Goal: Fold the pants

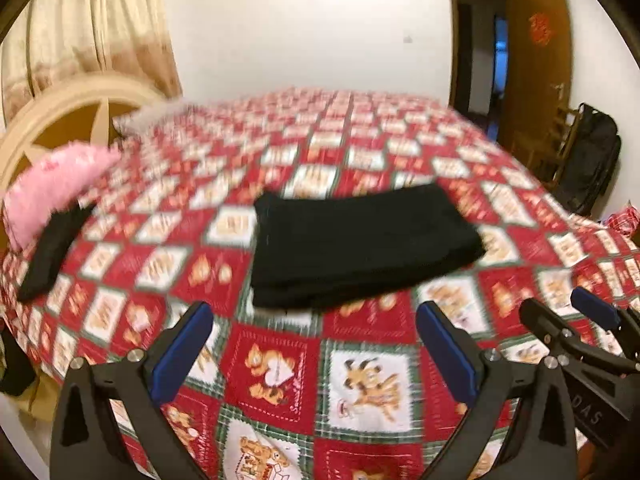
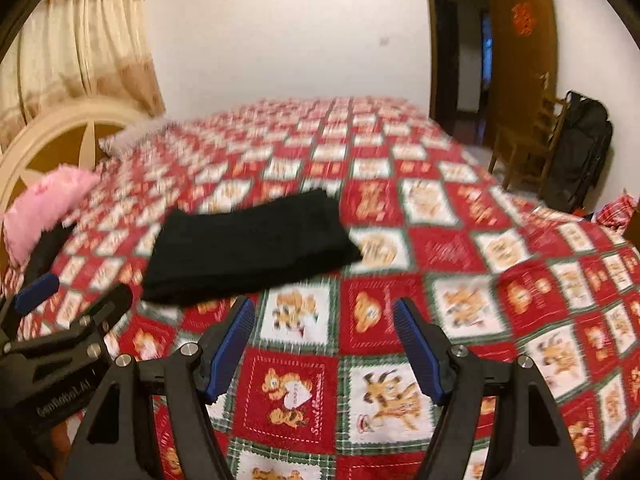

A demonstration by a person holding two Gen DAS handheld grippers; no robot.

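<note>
Black pants (image 1: 360, 244) lie folded into a flat rectangle on the red patterned bedspread (image 1: 280, 380); they also show in the right wrist view (image 2: 248, 248). My left gripper (image 1: 316, 320) is open and empty, held above the bed a little short of the pants. My right gripper (image 2: 324, 312) is open and empty, to the right of the pants' near edge. The right gripper shows at the right edge of the left wrist view (image 1: 568, 312). The left gripper shows at the left edge of the right wrist view (image 2: 76, 288).
A pink pillow (image 1: 52, 188) and another black cloth (image 1: 52, 252) lie at the bed's left by the cream headboard (image 1: 60, 120). A curtain (image 1: 100, 20) hangs behind. A wooden chair with a black bag (image 2: 576, 152) stands by the open door (image 2: 520, 60) at right.
</note>
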